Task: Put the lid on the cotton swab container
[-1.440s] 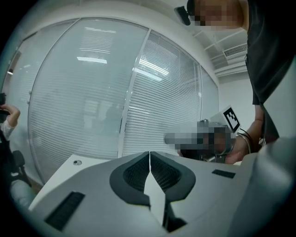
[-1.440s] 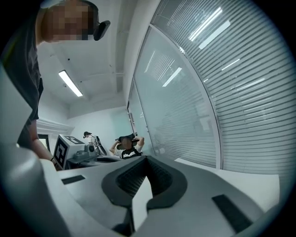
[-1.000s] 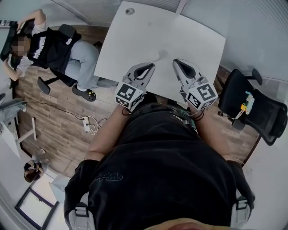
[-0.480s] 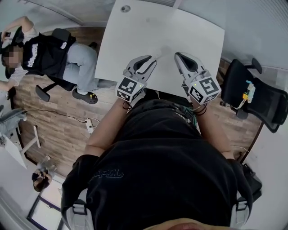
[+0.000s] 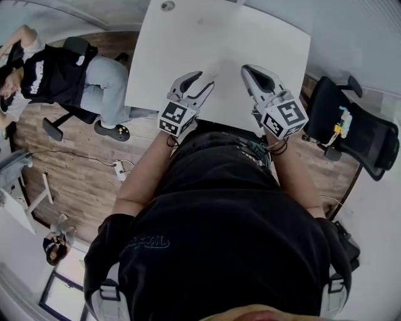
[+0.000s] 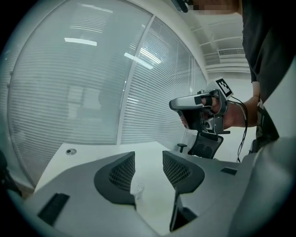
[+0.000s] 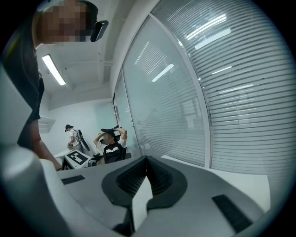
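No lid and no cotton swab container can be made out for certain. A small, faint translucent thing (image 6: 137,189) lies on the white table (image 5: 219,34); it shows through the gap of my left gripper (image 6: 148,159), and I cannot tell what it is. My left gripper (image 5: 202,79) hovers over the table's near edge. Its jaws have just been opening and now stand apart, with nothing pressed between them. My right gripper (image 5: 247,68) hangs beside it to the right, also over the near edge. In the right gripper view its jaws (image 7: 146,159) meet, with nothing seen between them.
A seated person (image 5: 56,69) is at the far left on the wooden floor. A black office chair (image 5: 357,138) stands to the right of the table. The table has a round grommet (image 5: 167,5) at its far corner. Glass walls with blinds (image 6: 92,83) stand behind it.
The left gripper's jaws have gone from shut to apart, and the gripper has sunk a little toward the table. The right gripper has kept its place.
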